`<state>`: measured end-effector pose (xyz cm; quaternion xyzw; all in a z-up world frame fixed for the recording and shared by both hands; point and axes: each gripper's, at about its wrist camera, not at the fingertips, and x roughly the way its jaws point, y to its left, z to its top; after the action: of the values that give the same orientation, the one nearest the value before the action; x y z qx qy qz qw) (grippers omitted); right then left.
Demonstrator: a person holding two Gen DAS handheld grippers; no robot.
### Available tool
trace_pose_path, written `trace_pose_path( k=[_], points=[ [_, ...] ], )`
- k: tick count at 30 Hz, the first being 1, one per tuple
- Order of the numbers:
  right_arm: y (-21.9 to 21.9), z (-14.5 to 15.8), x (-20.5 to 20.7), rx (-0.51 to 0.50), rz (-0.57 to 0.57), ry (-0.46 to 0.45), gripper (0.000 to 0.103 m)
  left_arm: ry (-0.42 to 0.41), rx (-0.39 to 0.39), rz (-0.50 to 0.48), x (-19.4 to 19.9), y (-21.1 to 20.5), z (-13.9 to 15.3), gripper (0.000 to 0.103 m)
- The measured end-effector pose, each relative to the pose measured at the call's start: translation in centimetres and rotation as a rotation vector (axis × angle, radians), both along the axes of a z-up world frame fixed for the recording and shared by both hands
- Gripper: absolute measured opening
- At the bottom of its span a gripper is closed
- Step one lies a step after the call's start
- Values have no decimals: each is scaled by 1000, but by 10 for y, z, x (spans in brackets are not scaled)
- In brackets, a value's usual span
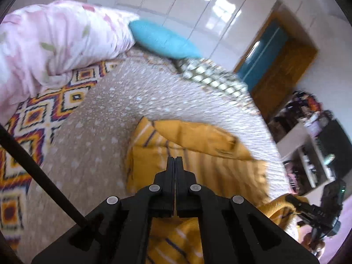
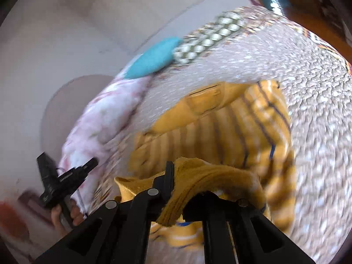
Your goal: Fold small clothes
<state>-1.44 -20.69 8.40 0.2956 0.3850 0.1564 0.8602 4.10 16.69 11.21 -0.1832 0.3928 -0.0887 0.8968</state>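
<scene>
item: mustard striped garment (image 1: 198, 154), fold half made, on the bed (image 1: 105, 118); your right claw (image 2: 176, 171) grips its edge, left claw (image 1: 175, 161) clenched empty; flattening and final folds remain, you'd judge.

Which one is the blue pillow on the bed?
Start at the big pink flowery duvet piled at the bed's far end. The pillow lies right beside it, before a checked one. It is the only plain turquoise thing, with no pattern.
</scene>
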Motion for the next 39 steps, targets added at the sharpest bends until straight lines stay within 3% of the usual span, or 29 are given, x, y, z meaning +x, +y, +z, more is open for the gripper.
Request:
trace_pose_path(
  k=[4, 6, 7, 8, 10, 14, 19, 22, 23, 24, 25, 26, 28, 32, 35, 39],
  points=[
    [-13, -35, 62, -83, -96, 113, 6, 28, -28, -42, 24, -6, -21, 6],
    [-27, -57, 81, -62, -121, 179, 6, 25, -28, -56, 20, -8, -32, 25],
    [-36, -71, 88, -18, -132, 221, 7, 33, -23, -62, 18, -8, -38, 44],
    [-43, -80, 91, 39, -132, 251, 7, 41, -19, -70, 14, -9, -44, 53],
    [-53, -82, 84, 99, -124, 235, 9, 40, -15, -93, 6, -12, -54, 53],
    [-65, -60, 64, 78, -153, 143, 52, 47, -5, -201, 5, -33, -71, 58],
    [-53, -30, 44, -59, -130, 88, 54, 31, 2, -361, 9, -77, -76, 58],
    [-40, -16, 25, -144, -101, 35, 54, 37, 82, -445, 15, -109, -77, 58],
    [-36, -13, 18, -159, -89, 23, 54, 53, 131, -450, 18, -117, -80, 50],
    [-32, -13, 14, -170, -79, 16, 54, 75, 174, -455, 22, -124, -83, 35],
    [-28, -12, 10, -184, -72, 10, 54, 93, 197, -450, 23, -126, -86, 7],
    [-27, -11, 7, -196, -68, 6, 54, 118, 199, -437, 25, -124, -87, 4],
    [-24, -8, 2, -229, -57, -13, 54, 103, 141, -415, 22, -111, -79, 4],
    [-24, 5, 3, -326, -65, -43, 54, 23, 104, -299, 32, -78, -35, 4],
    [-30, 9, 18, -329, -83, -58, 54, 5, 135, -200, 73, -63, -7, 4],
    [-27, 2, 41, -360, -75, -50, 54, 15, 252, -132, 120, -71, -12, 4]
  ],
)
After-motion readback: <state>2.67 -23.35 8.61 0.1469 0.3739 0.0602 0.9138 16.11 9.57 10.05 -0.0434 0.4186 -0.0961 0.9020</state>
